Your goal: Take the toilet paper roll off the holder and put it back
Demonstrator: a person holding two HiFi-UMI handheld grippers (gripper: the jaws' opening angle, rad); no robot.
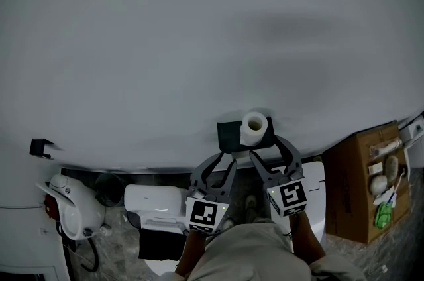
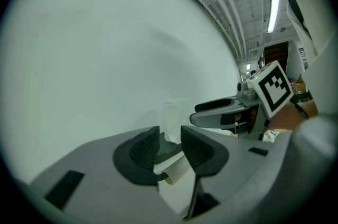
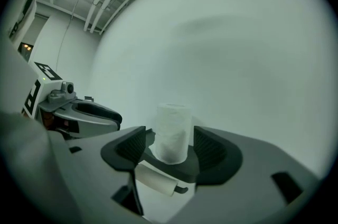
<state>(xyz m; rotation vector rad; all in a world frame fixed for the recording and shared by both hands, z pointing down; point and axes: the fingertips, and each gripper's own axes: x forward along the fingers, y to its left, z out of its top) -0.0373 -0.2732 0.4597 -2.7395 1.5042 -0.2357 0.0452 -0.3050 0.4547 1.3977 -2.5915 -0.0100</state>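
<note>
You are holding the right gripper (image 1: 264, 146) nearer, its jaws spread wide either side of the toilet paper roll (image 3: 173, 133). The roll is standing upright on the black holder (image 1: 228, 135) at the wall. Your left gripper (image 1: 225, 159) is hovering just left, jaws parted and empty.

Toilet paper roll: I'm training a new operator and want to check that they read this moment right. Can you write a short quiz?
1. True or false: the toilet paper roll stands upright on top of the black holder.
2. Fill in: the left tool and the right tool both have their jaws ____.
3. What is gripping the roll? A the left tool; B the right tool; C neither.
Key: 1 true; 2 apart; 3 C.
</note>
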